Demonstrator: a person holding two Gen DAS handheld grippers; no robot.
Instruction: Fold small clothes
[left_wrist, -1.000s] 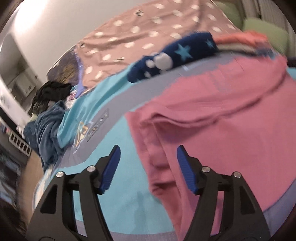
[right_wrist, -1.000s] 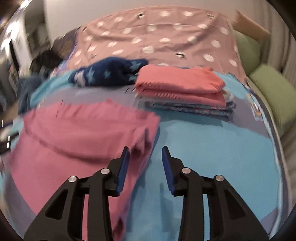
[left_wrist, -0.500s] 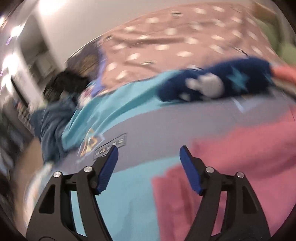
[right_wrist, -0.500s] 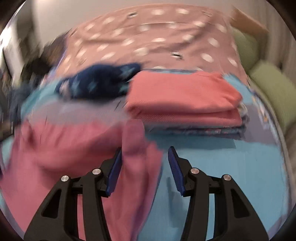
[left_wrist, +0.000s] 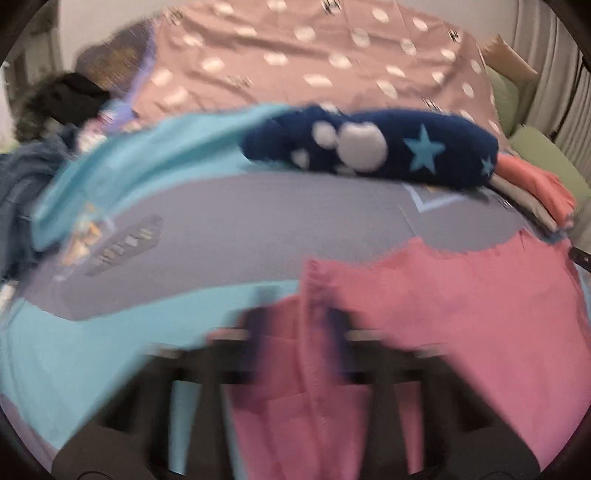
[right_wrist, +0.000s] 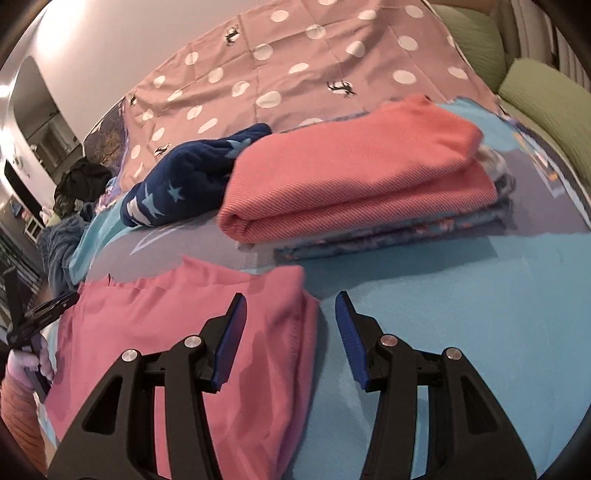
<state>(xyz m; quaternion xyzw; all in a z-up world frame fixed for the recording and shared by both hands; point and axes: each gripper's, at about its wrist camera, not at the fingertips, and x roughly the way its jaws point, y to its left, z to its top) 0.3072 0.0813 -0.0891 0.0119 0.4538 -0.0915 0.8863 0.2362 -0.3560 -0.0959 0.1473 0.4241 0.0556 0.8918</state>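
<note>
A pink garment (right_wrist: 177, 332) lies partly folded on the blue and grey bedsheet (right_wrist: 461, 314). It also shows in the left wrist view (left_wrist: 461, 314). My right gripper (right_wrist: 290, 332) is open over the garment's right folded edge, holding nothing. My left gripper (left_wrist: 299, 332) is badly blurred at the garment's left edge, with pink cloth between its fingers; I cannot tell whether the jaws are closed. The left gripper also shows at the far left of the right wrist view (right_wrist: 40, 317).
A stack of folded clothes topped by a coral one (right_wrist: 354, 166) sits behind the garment. A navy star-patterned item (left_wrist: 369, 147) lies beside it. A dotted pink duvet (right_wrist: 295, 66) and green cushions (right_wrist: 546, 96) lie beyond. Dark clothes (left_wrist: 22, 177) are heaped at left.
The right gripper has opened wider and moved closer to the folded stack. The left gripper has dropped onto the garment's left edge and is moving fast.
</note>
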